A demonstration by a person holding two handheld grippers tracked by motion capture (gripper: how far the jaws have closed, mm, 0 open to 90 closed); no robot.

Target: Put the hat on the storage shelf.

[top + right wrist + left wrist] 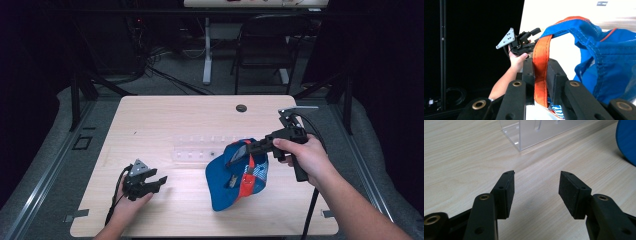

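Note:
A blue cap [235, 180] with an orange band hangs over the table's right half, its brim low near the tabletop. My right gripper [243, 149] is shut on the cap's orange band [540, 65], which runs up between the two pads in the right gripper view. The blue cloth [609, 62] spreads to the right of the jaws there. My left gripper [156, 181] rests low at the front left of the table, apart from the cap. In the left gripper view it [536, 187] stands open with bare wood between its pads [570, 191]; the blue cap's edge [627, 140] shows at far right.
A clear plastic rack [207, 148] lies mid-table behind the cap, its corner [529, 132] ahead of the left jaws. A dark round grommet [241, 108] sits near the wooden table's [150, 120] far edge. A chair [265, 45] and a desk leg stand beyond.

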